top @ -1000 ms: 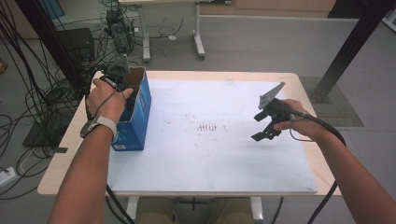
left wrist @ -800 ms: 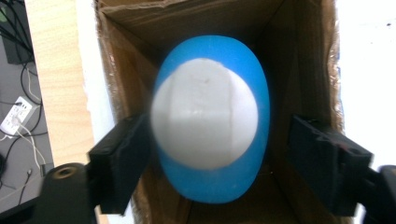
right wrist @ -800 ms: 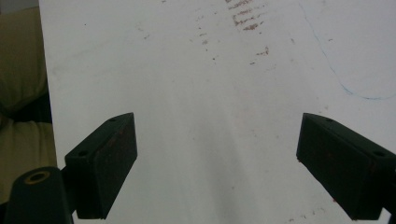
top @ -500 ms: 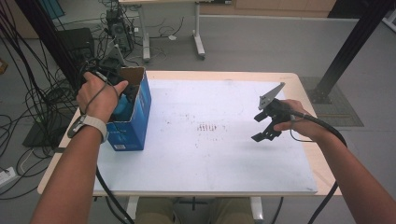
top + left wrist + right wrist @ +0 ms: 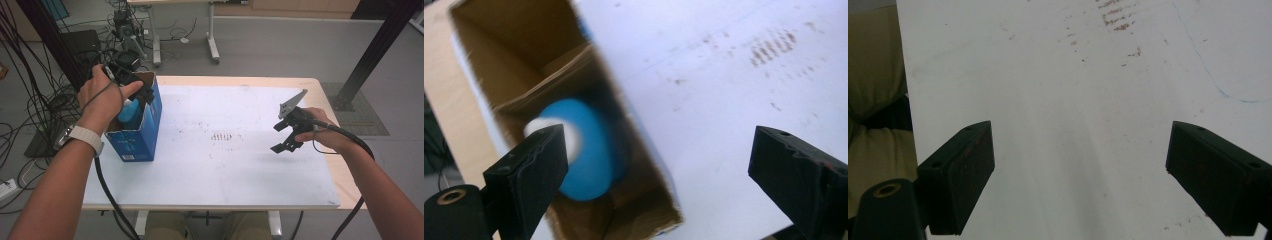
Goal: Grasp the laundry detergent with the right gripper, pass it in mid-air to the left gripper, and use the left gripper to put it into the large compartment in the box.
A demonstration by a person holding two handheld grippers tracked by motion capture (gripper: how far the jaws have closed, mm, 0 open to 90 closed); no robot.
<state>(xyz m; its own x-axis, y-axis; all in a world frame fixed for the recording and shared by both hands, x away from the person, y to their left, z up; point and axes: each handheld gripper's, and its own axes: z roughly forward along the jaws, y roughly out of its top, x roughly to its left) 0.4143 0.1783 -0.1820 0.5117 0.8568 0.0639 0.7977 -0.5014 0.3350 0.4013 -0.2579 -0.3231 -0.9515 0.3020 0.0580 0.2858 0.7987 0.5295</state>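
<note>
Blue plastic bottle with a white cap lies in the cardboard box; we judge it light, stiff, slippery, best gripped across its body. Our left gripper, its jaws having just been opening, stands wide and empty above it; the right gripper gapes empty too.

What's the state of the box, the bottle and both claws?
Blue box: upright on the table, top open.
Blue bottle: inside the box, white cap on, released.
Left claw: above the box, jaws just opened, nothing between them.
Right claw: open, empty, over the white mat.
</note>
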